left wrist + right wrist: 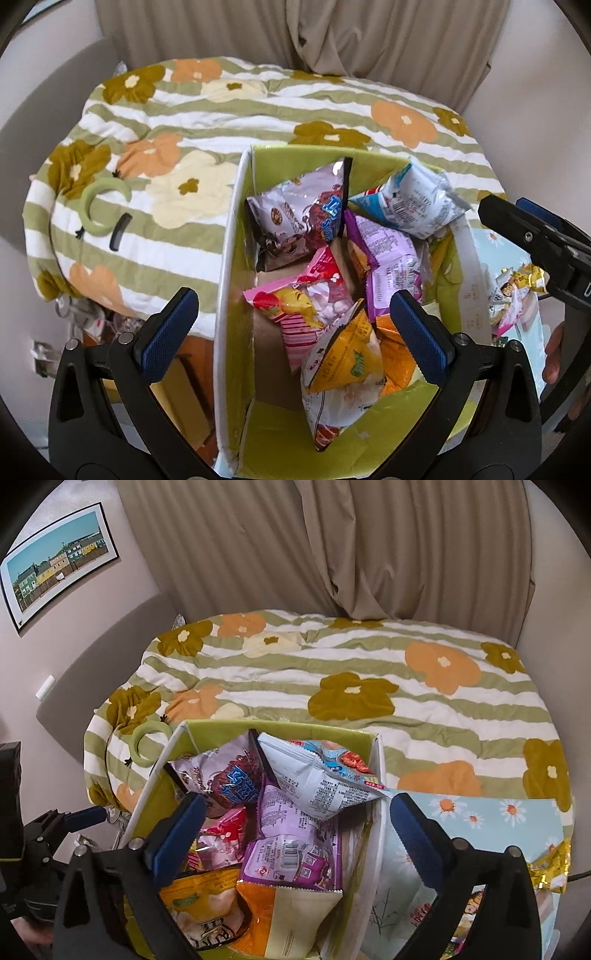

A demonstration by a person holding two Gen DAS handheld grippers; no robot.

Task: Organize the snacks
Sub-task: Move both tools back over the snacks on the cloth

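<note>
Right wrist view: my right gripper (295,834) is wide open, holding nothing, over the snack-stuffed green box (280,725). Left gripper (293,323) is open and empty too. That blue-white packet (321,775) perched on top could slide off if bumped.

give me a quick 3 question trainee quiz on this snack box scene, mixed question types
1. True or false: the right gripper holds a snack packet.
2. Multiple choice: the white and blue packet lies A) on the bedspread, B) at the far end of the green box, on top of other packets, C) on the floor.
3. Short answer: what small dark thing lies on the floral bedspread to the left of the box?

Key
1. False: its jaws stand open and nothing is between them.
2. B
3. A black comb, next to a green ring.
</note>
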